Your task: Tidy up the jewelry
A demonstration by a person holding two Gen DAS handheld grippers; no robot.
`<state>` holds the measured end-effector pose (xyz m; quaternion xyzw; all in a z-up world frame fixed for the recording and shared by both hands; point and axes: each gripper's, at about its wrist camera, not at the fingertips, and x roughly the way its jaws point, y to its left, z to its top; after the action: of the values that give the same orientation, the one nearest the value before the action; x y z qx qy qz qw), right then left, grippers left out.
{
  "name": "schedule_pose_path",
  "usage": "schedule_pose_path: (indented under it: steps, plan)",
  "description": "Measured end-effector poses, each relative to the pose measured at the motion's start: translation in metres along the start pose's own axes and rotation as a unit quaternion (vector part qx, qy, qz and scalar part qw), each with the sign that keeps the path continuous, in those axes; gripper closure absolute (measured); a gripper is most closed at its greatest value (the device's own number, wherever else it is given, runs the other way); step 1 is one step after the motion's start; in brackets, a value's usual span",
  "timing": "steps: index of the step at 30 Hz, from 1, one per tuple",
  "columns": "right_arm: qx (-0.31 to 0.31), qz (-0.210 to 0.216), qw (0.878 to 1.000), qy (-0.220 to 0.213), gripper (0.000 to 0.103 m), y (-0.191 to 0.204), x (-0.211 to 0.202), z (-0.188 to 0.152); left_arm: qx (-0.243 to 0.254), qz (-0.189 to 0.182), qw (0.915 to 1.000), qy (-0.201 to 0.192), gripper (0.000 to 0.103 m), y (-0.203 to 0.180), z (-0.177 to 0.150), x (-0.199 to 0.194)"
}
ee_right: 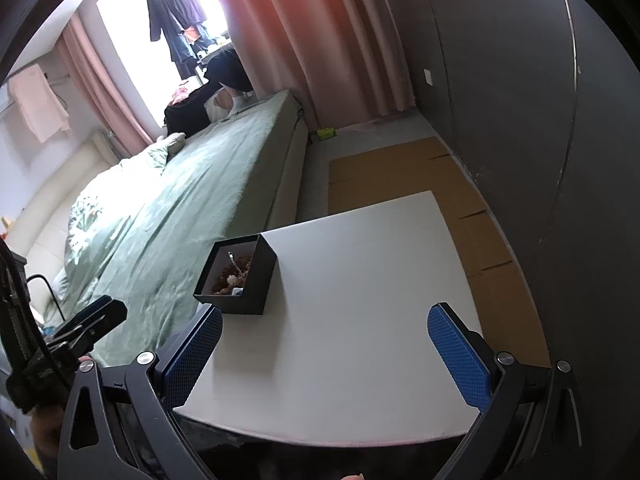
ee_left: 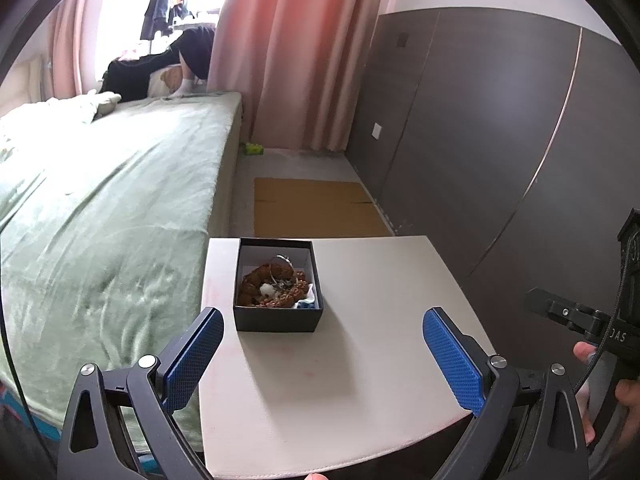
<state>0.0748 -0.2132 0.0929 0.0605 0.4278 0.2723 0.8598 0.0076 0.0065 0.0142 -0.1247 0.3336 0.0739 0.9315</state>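
- Spreading wide, the left gripper (ee_left: 323,344) holds nothing; its two blue fingers (ee_left: 196,358), faced with a dimpled, rubbery texture, stand far apart above the near part of the white table (ee_left: 372,360) and touch no object.
- Equally splayed, the right gripper (ee_right: 324,346) is also empty, its textured blue fingers (ee_right: 460,356) hovering over the table's near edge with bare tabletop between them.
- Both grippers have black angular frames with round silver bolts at the finger pivots.
- A small black box (ee_left: 279,284), square, lidless and matte like cardboard, sits on the table's far left part, close to the edge beside the bed (ee_left: 100,200). From the right wrist view it lies just ahead of the right gripper's left finger.
- Inside the box, against a pale lining, lies a heap of jewelry (ee_left: 272,284): brown knobbly beads coiled in a ring, a thin silvery hoop leaning upright, a white lump, and a bit of blue at one corner.
- The table is smooth and pale with rounded corners.
- The bed carries a soft, rumpled green cover; flat brown cardboard (ee_left: 316,206) lies on the grey floor beyond the table.
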Motion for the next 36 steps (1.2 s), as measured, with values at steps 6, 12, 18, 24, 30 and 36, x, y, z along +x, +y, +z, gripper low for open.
schedule_pose_path:
  steps: [6, 12, 18, 24, 30, 36]
  plan:
    - [-0.003, 0.001, 1.000, 0.002, 0.000, 0.002, 0.001, 0.001, 0.005, 0.003, 1.0000, 0.000, 0.003, -0.001, -0.001, 0.000]
    - [-0.002, 0.007, 1.000, 0.004, 0.000, 0.001, 0.001, 0.003, 0.008, 0.004, 1.0000, 0.001, 0.003, -0.003, -0.002, 0.001]
    - [-0.004, 0.006, 1.000, 0.008, 0.000, 0.001, 0.004, 0.003, 0.013, 0.009, 0.9999, -0.001, 0.003, -0.005, -0.002, 0.001]
    - [-0.005, 0.005, 1.000, 0.009, 0.000, 0.001, 0.005, 0.003, 0.028, 0.013, 0.9995, -0.001, 0.003, -0.010, -0.004, 0.004]
    - [-0.010, -0.004, 1.000, 0.014, 0.000, 0.003, 0.008, 0.000, 0.034, 0.034, 0.9988, 0.001, 0.003, -0.013, -0.004, 0.011]
    - [-0.010, -0.005, 1.000, 0.018, 0.000, 0.002, 0.011, -0.001, 0.036, 0.046, 0.9983, -0.004, 0.003, -0.010, -0.003, 0.014]
